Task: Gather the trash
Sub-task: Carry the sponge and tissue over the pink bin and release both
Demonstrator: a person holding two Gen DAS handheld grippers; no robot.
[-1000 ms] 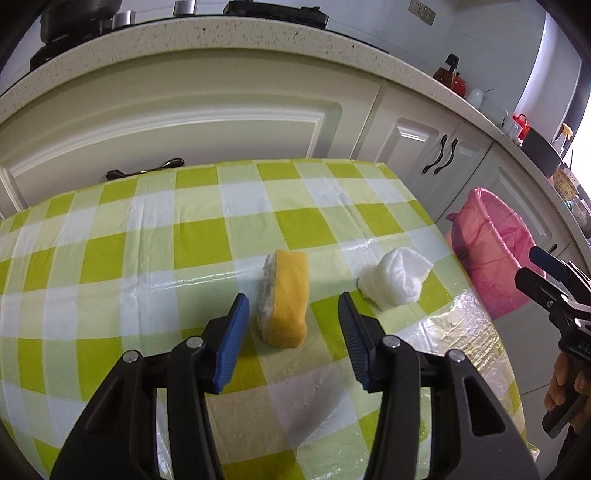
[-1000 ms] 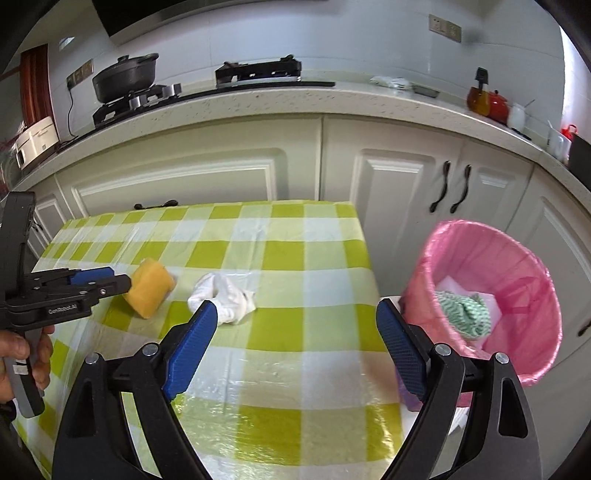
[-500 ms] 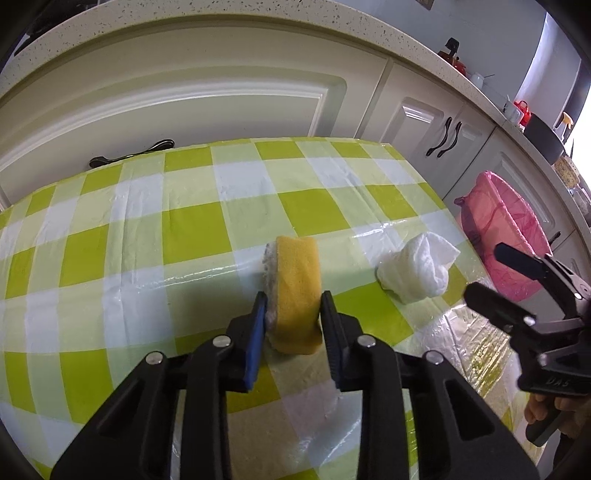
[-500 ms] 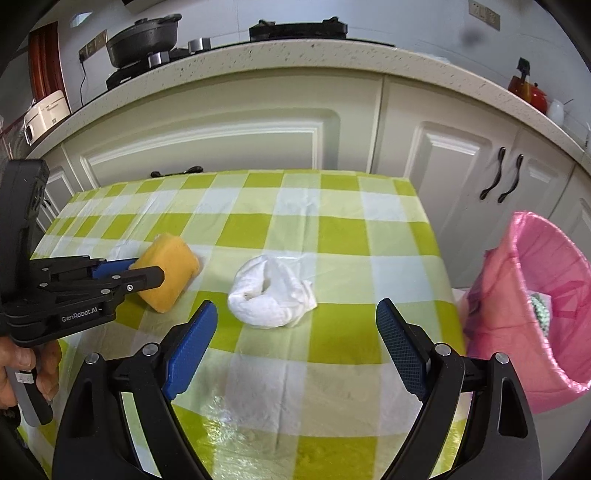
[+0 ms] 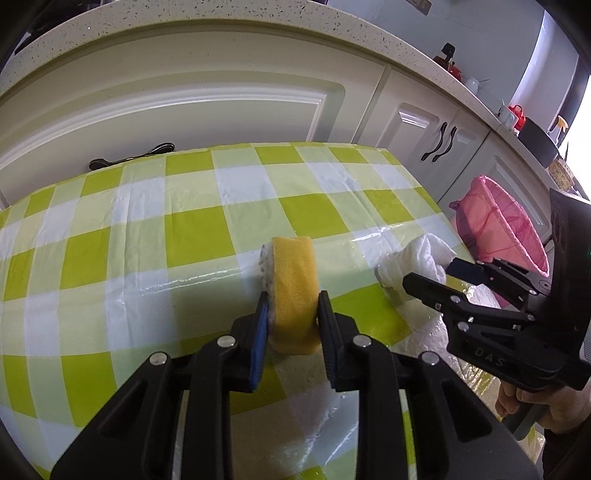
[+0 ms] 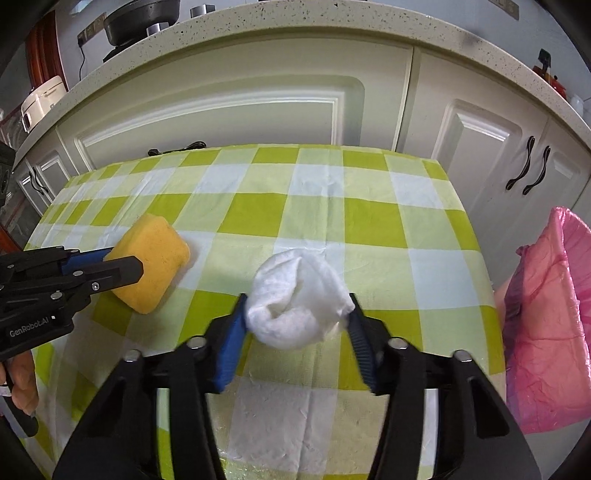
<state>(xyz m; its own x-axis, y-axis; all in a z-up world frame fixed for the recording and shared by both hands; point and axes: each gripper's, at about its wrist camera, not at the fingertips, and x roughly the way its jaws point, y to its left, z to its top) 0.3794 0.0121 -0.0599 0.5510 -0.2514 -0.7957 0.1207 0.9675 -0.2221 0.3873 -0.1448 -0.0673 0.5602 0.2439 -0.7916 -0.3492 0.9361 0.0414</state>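
Left tool (image 5: 290, 314) is pinching the yellow sponge (image 5: 294, 291) on the checkered worktop (image 5: 192, 236). Right tool (image 6: 297, 325) has its 2 fingers pressed against the sides of the white crumpled tissue (image 6: 297, 304) just beside it. Pink-lined trash bin (image 6: 550, 317) sits off the worktop's right edge.

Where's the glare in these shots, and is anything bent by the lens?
Left wrist view: glare streaks the tablecloth near the sponge, and the window blows out white at right. Right wrist view: the countertop bows into an arc; tissue sharp.
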